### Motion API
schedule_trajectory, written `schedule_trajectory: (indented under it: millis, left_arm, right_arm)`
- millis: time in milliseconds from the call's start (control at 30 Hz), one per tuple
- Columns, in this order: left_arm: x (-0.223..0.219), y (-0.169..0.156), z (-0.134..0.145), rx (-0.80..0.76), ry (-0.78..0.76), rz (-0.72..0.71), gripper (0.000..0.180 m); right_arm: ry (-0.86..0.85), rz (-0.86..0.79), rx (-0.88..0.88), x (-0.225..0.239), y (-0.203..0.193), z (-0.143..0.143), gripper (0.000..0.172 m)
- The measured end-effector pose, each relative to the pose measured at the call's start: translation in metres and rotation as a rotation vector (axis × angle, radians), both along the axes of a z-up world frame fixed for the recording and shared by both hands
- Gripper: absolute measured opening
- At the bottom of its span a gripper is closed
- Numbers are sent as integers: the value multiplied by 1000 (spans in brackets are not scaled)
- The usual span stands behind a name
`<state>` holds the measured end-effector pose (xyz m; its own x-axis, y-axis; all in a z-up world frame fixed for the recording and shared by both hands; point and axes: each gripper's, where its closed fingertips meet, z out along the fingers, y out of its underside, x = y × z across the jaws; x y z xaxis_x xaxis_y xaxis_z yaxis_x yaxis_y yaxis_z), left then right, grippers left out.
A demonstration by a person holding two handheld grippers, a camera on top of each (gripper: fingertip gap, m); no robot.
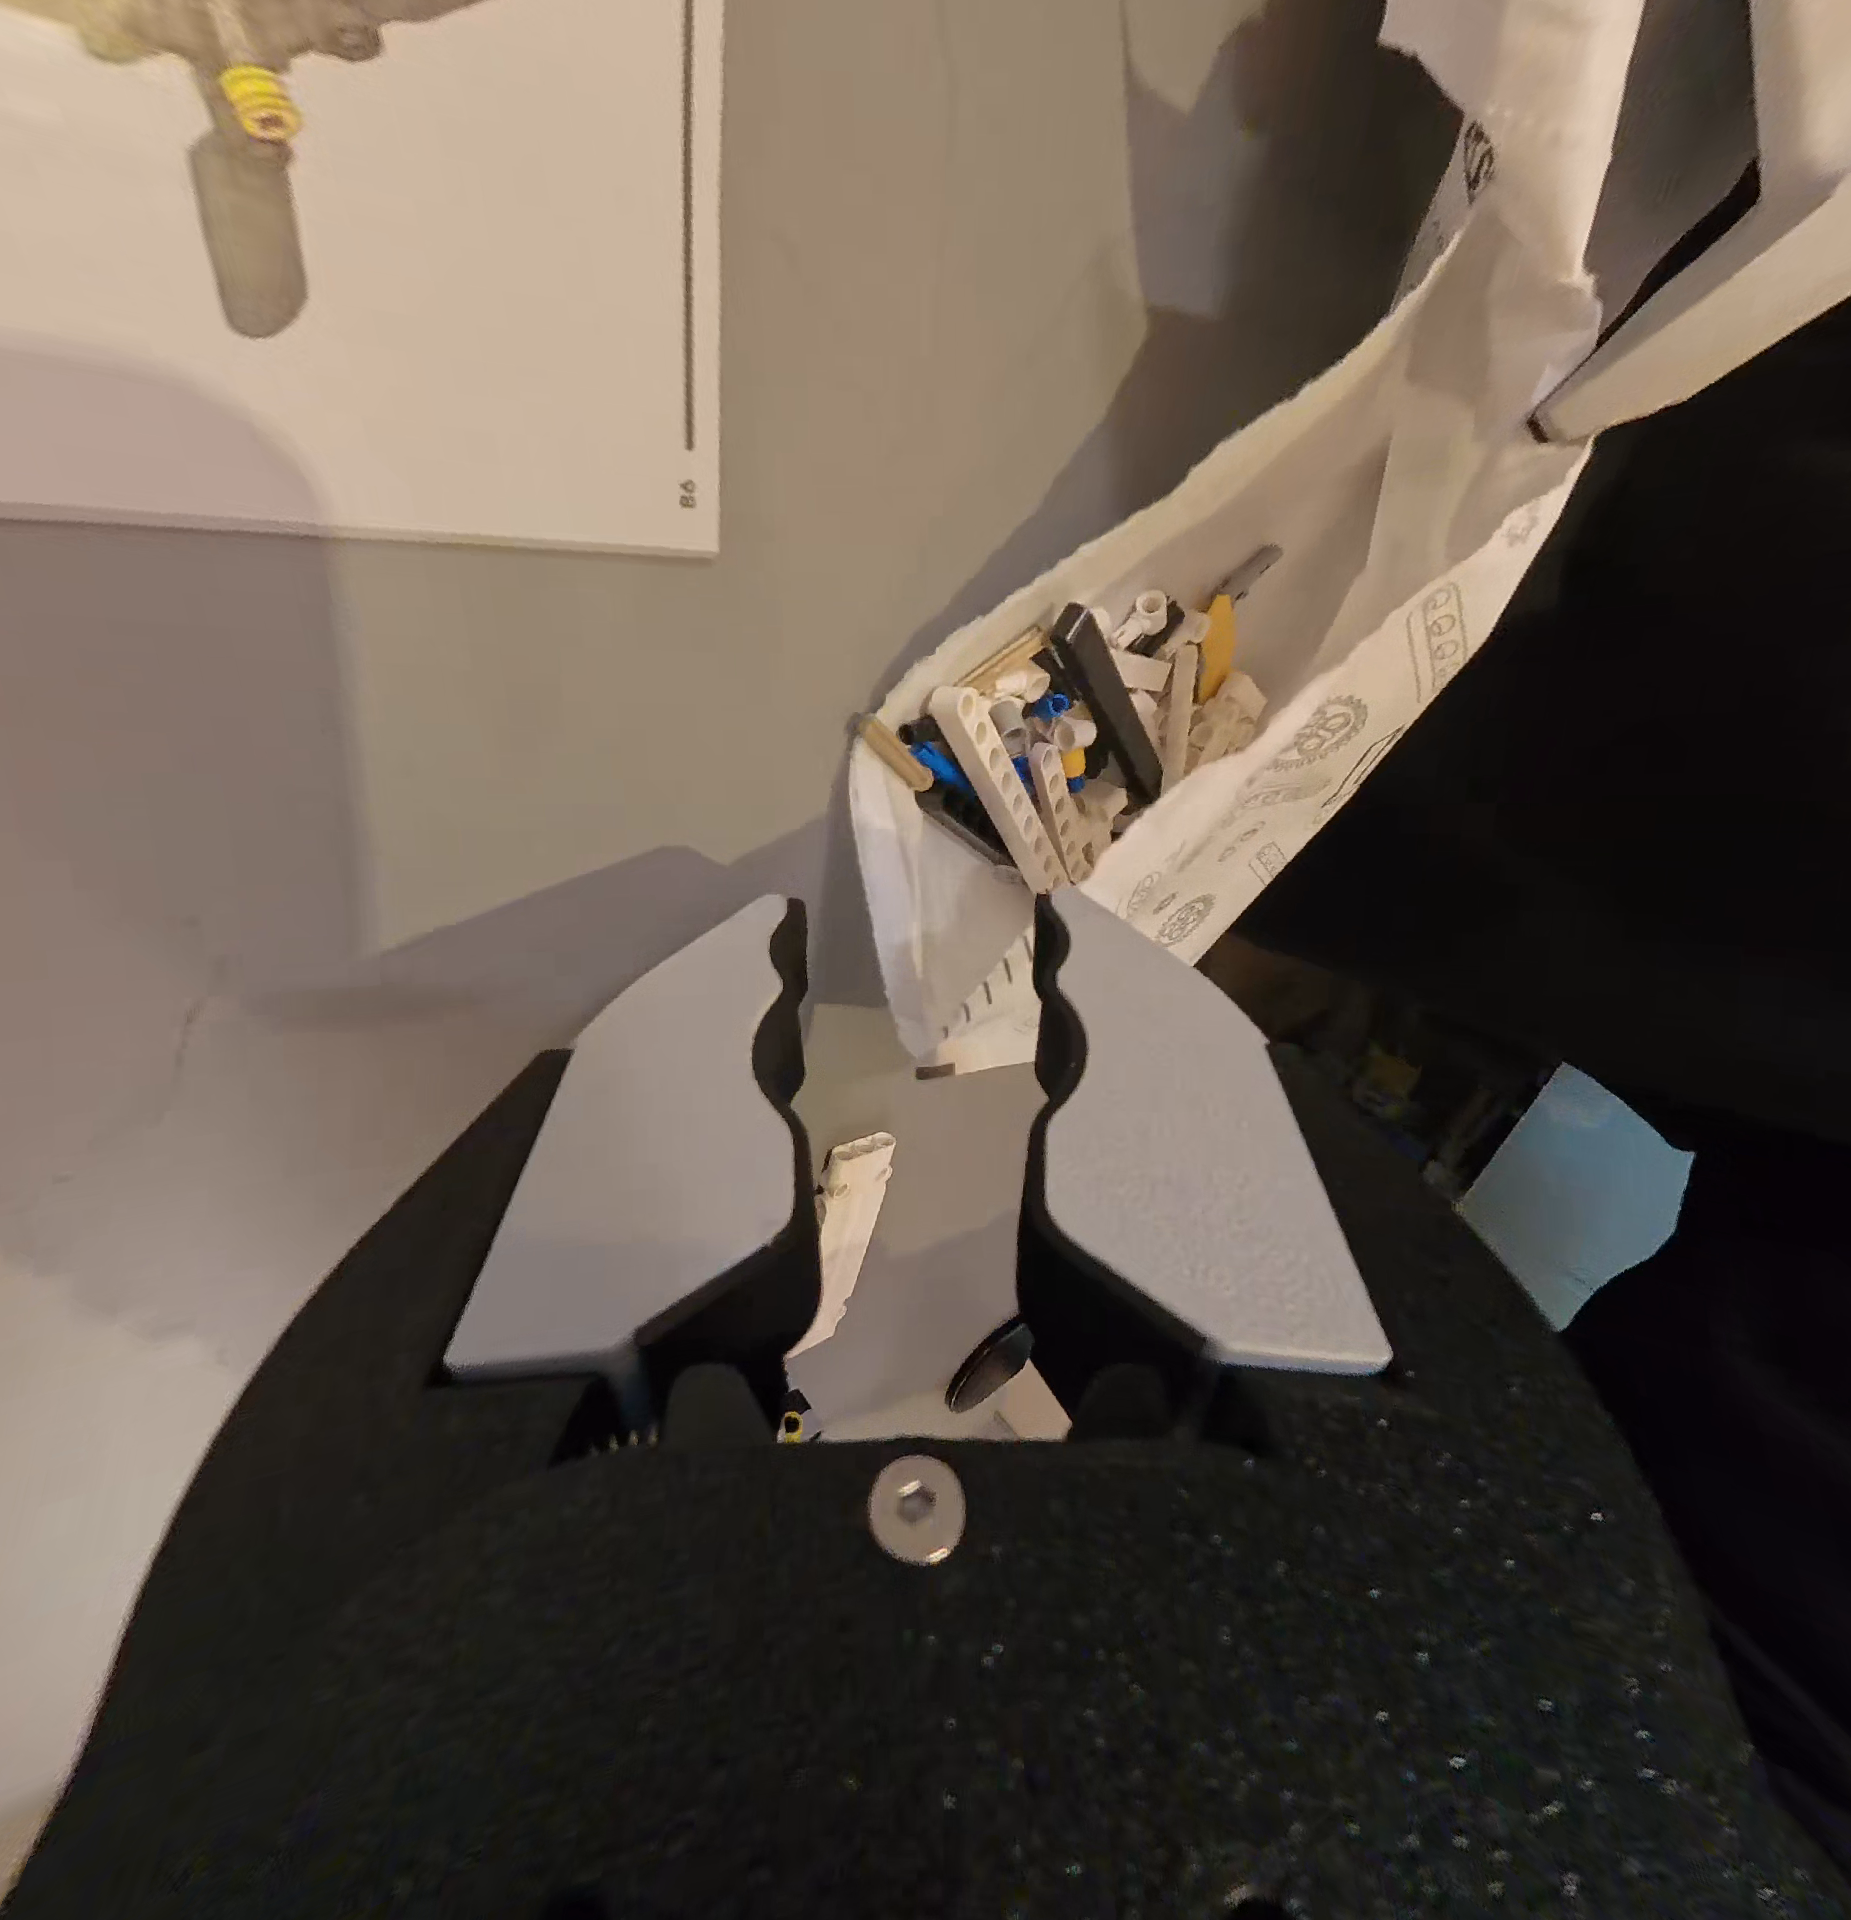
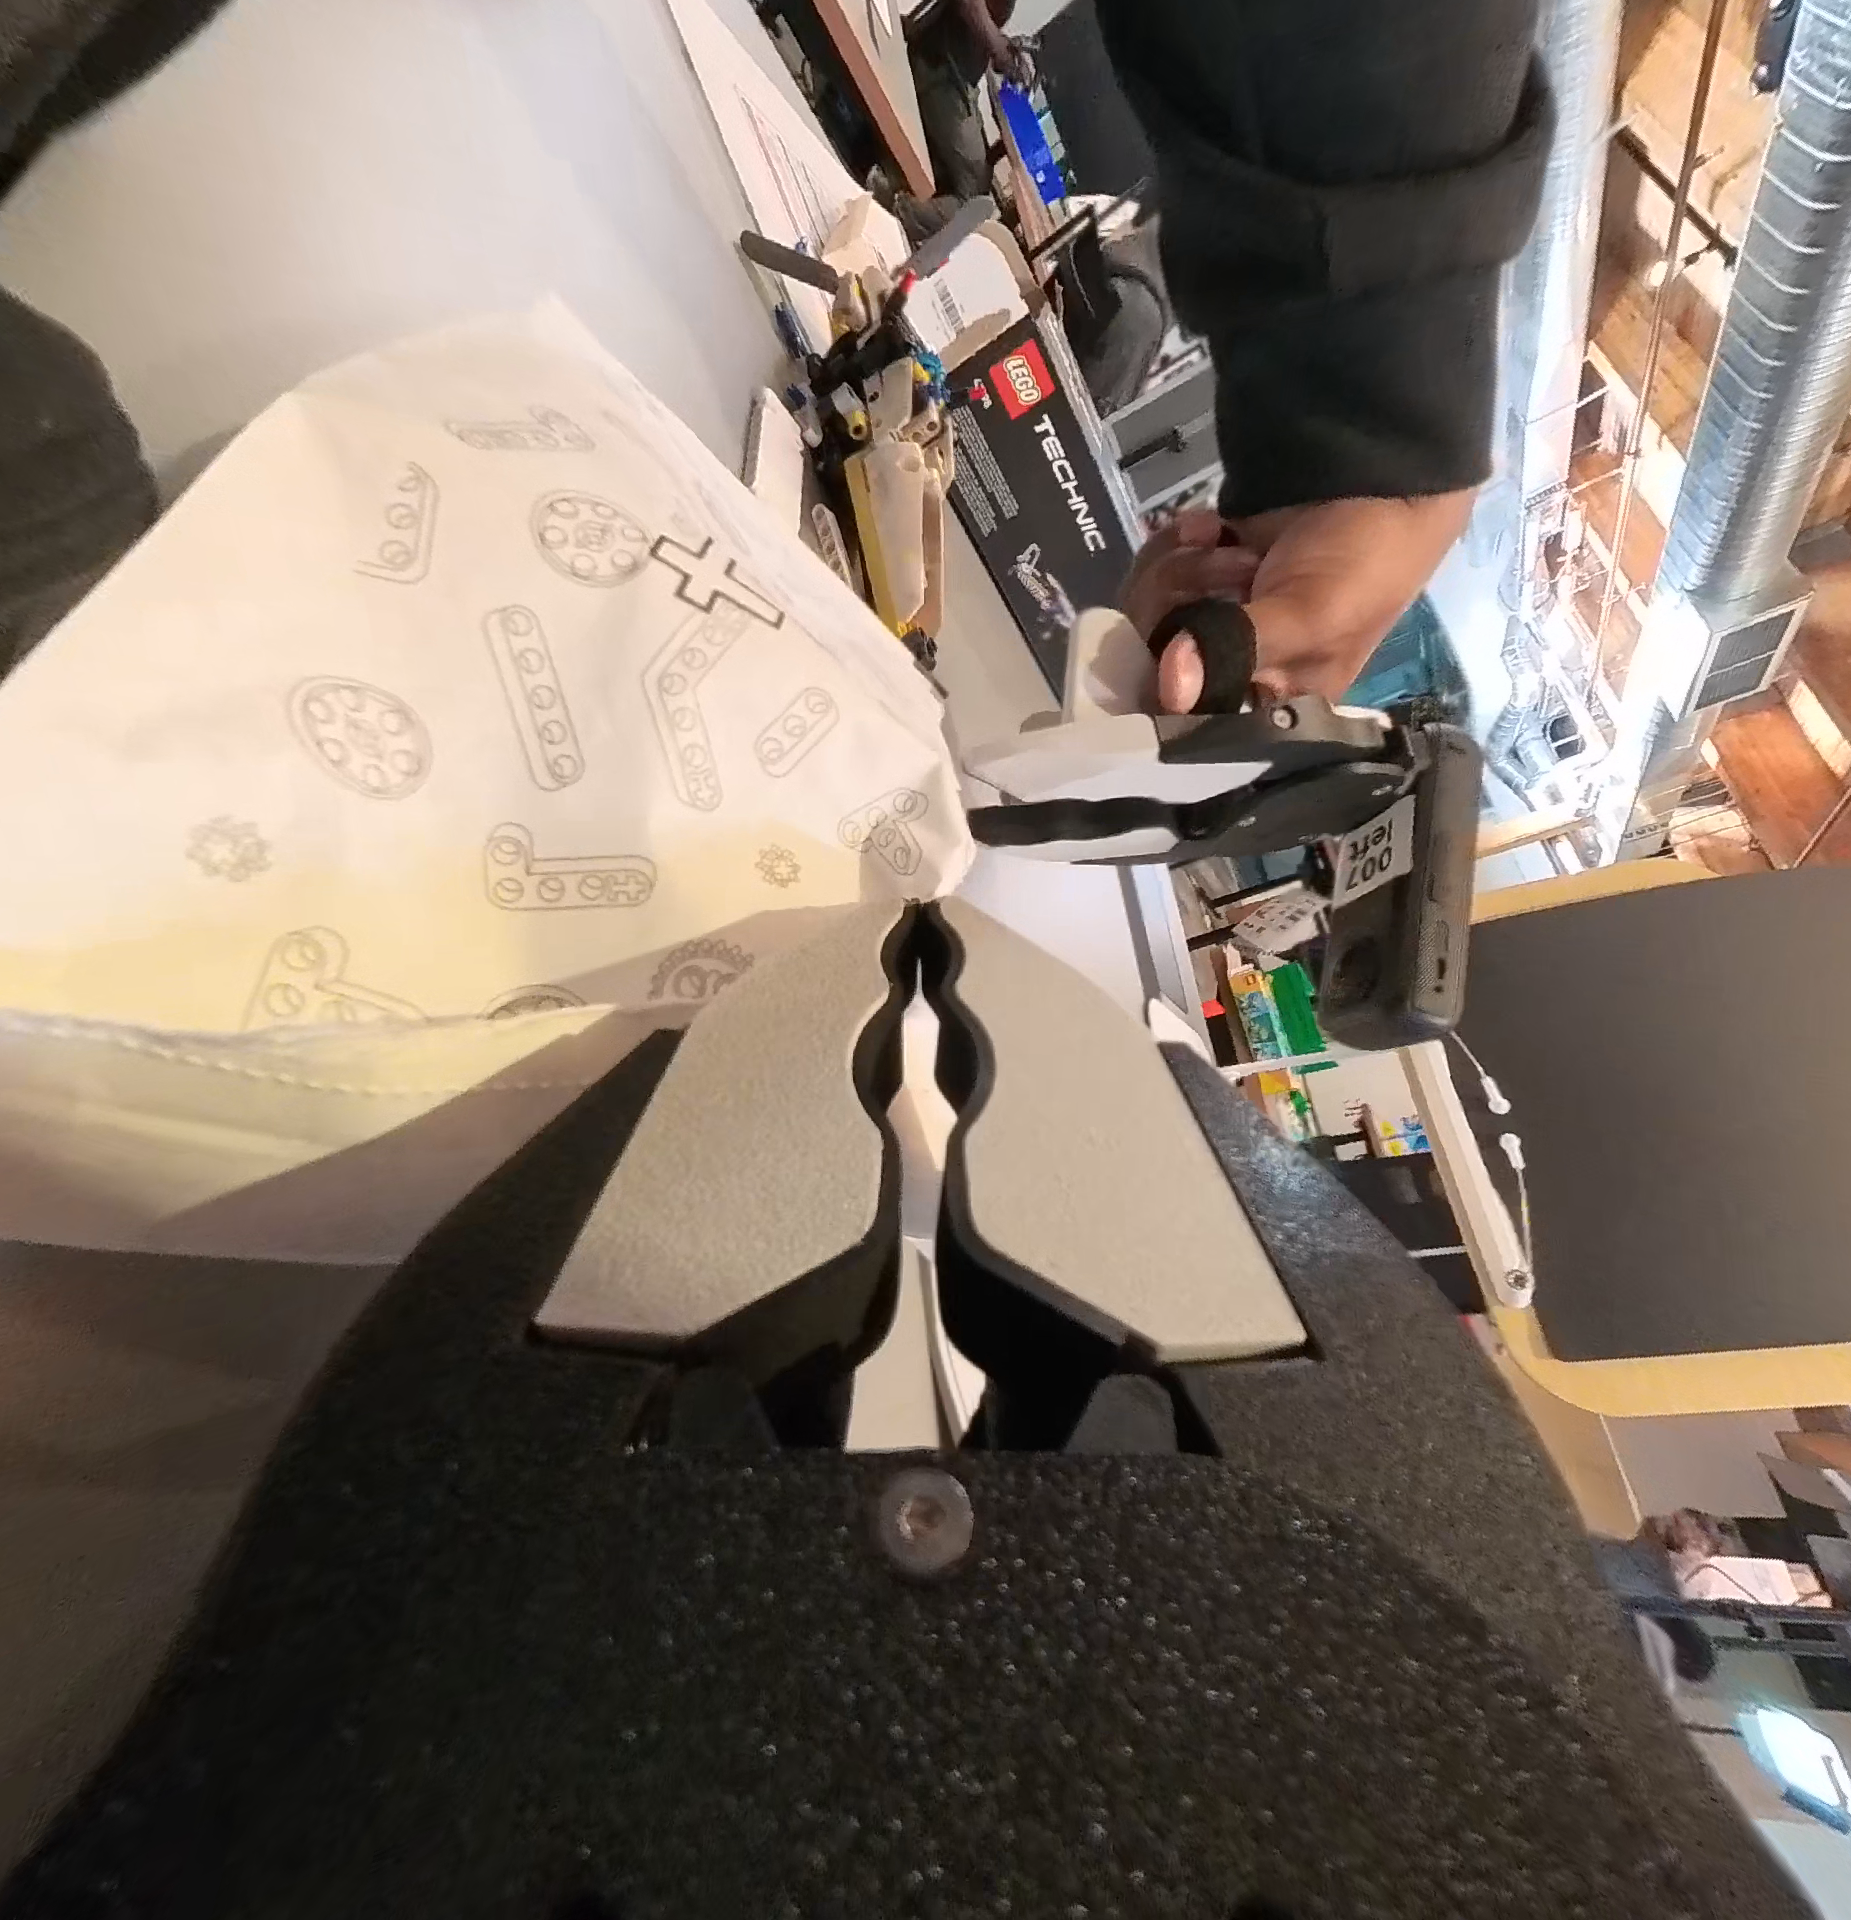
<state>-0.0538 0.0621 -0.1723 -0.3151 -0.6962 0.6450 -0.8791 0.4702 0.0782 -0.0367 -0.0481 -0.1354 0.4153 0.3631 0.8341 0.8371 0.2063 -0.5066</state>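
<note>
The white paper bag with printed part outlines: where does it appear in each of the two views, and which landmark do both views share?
Left wrist view: the paper bag hangs open from upper right to centre, small building pieces inside, just beyond the open left tool.
Right wrist view: the bag fills the left and centre, its corner at the shut right tool.
Shared landmark: the left tool, beside the bag's corner.

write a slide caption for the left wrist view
Open left claw beside a torn paper bag of building pieces.
</note>
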Motion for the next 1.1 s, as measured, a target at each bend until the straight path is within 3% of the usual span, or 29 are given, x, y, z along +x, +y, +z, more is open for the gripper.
schedule_trajectory:
  millis: [133, 367, 533, 667, 933, 1100]
  left_arm:
    - [3, 1, -5, -16, 61, 23, 43]
    - [-25, 1, -26, 35, 298, -104, 37]
    - [-34, -11, -19, -52, 327, -133, 1]
    - [-25, -5, -4, 23, 196, -103, 2]
    - [-3, -7, 78, 243, -324, -55, 2]
    - [-10, -16, 83, 316, -477, -21, 2]
  right_arm:
    - [-19, 5, 17, -1, -1, 0, 0]
    - [-32, 5, 33, -1, -2, 2, 0]
    - [-33, 4, 29, 1, -2, 1, 0]
    - [-32, -8, 35, 5, -1, 5, 0]
    - [-220, 8, 10, 24, -2, 34, 0]
    - [-337, -3, -103, 36, -7, 47, 0]
